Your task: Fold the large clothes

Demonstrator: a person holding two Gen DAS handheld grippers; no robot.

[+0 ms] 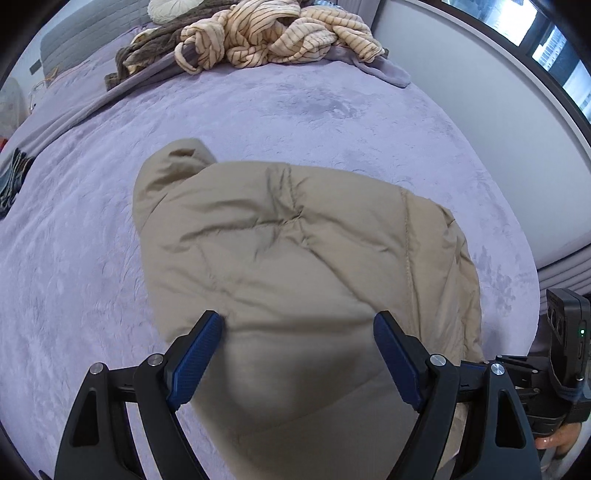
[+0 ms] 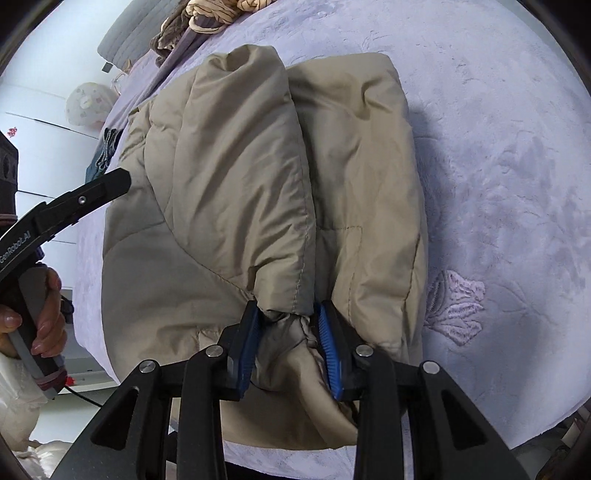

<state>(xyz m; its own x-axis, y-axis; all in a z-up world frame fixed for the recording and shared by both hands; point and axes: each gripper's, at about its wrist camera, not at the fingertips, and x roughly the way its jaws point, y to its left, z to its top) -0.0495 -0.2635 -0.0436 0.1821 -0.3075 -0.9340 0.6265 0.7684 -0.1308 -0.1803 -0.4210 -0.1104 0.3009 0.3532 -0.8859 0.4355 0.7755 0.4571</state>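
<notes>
Jacket [image 2: 258,184], beige and padded, is lying folded mid-frame on the lilac bed [image 2: 498,166], its near hem hiding behind the right tongs [image 2: 288,325], which are pinching a gathered cuff [image 2: 286,325]; the left tongs [image 1: 297,332] are hovering spread above it.

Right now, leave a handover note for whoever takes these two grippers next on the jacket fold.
Left gripper: open, above the jacket, holding nothing.
Right gripper: cuff of a sleeve bunched between its pads; whether it is truly clamped is unclear.
Jacket: on the bed, near its front edge, back up by the look of it. Both sleeves seem folded in over the body.
Left to do: let go of the cuff, fold the body, flatten.
Striped clothes wait at the far end of the bed.
</notes>
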